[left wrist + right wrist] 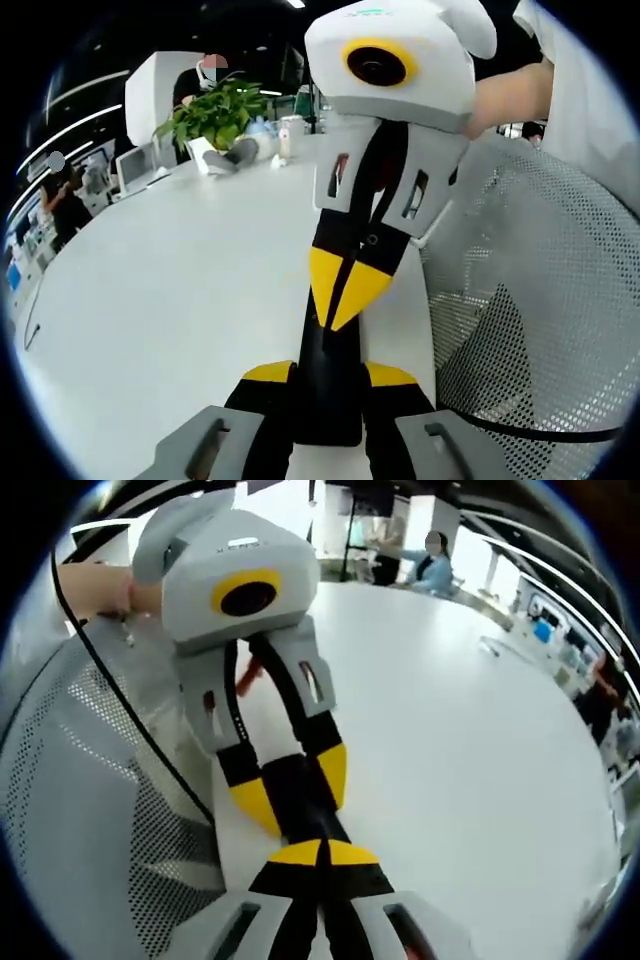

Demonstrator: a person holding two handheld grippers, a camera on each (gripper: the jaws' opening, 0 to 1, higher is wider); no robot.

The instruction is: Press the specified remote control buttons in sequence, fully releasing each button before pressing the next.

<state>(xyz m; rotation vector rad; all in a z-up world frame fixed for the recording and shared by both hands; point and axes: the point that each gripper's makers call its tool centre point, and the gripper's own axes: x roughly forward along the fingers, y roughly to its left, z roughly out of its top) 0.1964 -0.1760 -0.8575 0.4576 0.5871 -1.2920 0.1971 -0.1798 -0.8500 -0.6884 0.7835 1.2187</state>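
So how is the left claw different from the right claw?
The left claw has its jaws apart, gripping the slim black remote control; the right claw has its jaws shut together, holding nothing. The left claw lies along the remote; the right claw points down onto it. Both have yellow tips.

Left gripper view rides low over the white table [180, 300], looking along its jaws at the right gripper [345, 290], very near. Right gripper view faces back at the left gripper [290, 795], equally close. Shared: table, black remote [327, 385], mesh chair [540, 300].
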